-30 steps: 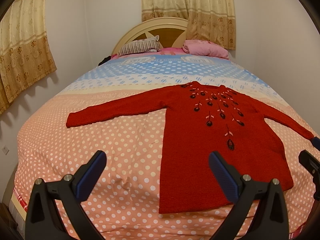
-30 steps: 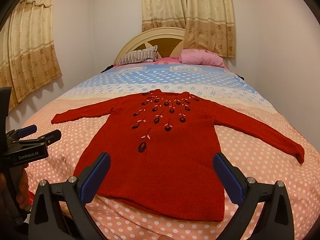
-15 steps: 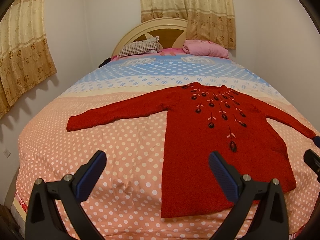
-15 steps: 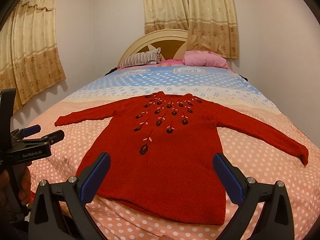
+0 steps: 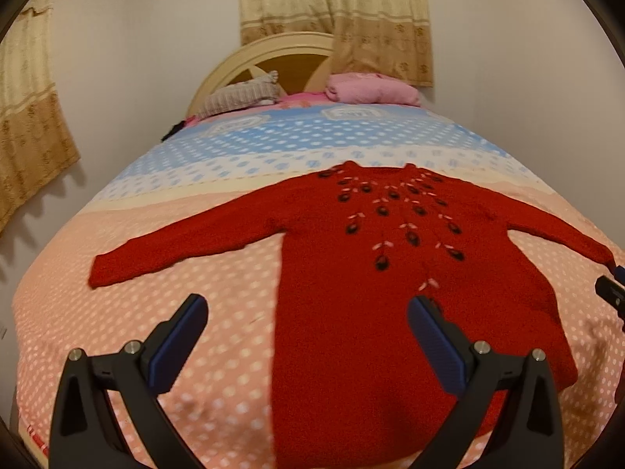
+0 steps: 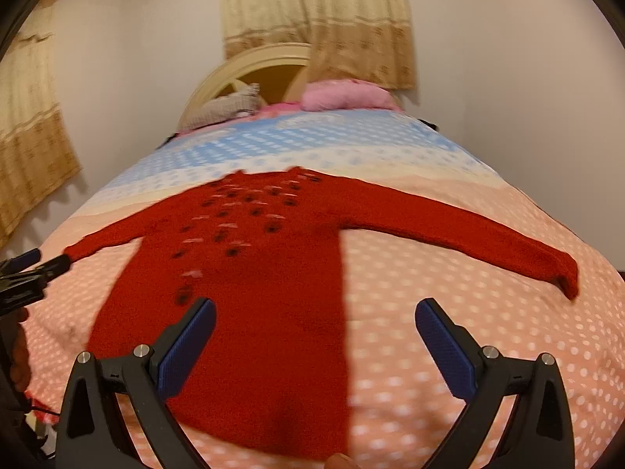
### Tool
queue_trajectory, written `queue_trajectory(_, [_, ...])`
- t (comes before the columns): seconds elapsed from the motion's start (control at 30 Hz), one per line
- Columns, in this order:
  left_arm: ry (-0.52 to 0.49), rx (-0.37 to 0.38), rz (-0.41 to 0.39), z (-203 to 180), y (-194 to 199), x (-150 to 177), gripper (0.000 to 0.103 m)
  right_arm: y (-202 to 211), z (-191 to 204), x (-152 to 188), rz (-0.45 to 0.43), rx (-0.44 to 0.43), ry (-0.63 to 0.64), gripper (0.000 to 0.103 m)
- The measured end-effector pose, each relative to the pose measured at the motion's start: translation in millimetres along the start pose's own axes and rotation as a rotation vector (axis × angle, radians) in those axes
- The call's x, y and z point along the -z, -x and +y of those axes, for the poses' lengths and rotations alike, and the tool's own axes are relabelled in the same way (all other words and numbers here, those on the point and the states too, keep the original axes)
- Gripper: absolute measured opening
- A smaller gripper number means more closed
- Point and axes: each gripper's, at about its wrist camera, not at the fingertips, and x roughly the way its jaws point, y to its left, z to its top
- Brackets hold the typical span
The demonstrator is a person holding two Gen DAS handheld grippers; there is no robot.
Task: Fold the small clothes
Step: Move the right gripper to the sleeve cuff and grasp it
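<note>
A red knitted sweater (image 5: 363, 289) with dark flower embroidery lies flat, face up, on the bed, both sleeves spread out; it also shows in the right wrist view (image 6: 250, 273). My left gripper (image 5: 306, 316) is open and empty above the sweater's left hem edge. My right gripper (image 6: 314, 320) is open and empty above the sweater's right hem edge. The left gripper's tips show at the left edge of the right wrist view (image 6: 35, 269). The right gripper's tip shows at the right edge of the left wrist view (image 5: 611, 289).
The bed (image 5: 218, 312) has a pink polka-dot cover near me and blue dots farther back. A striped pillow (image 5: 242, 93) and a pink pillow (image 5: 371, 88) lie at the headboard (image 5: 273, 51). Walls and curtains (image 5: 35, 117) flank the bed.
Both grippers have moved forward and down toward the sweater's hem, and the right view has swung to the right. The sweater has not moved. Both grippers stay open.
</note>
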Motion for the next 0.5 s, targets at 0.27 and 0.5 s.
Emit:
queue_trajectory(0.27, [-0.076, 0.062, 0.013, -35.0, -34.7, -17.3, 0.103, -16.3, -119.8, -9.2, 0.052, 0.163, -0.207, 0.102])
queue_trajectory(0.5, [-0.074, 0.067, 0.038, -39.3, -69.4, -27.7, 0.103, -26.0, -226.2, -18.6, 0.095, 0.278, -0.389, 0.096])
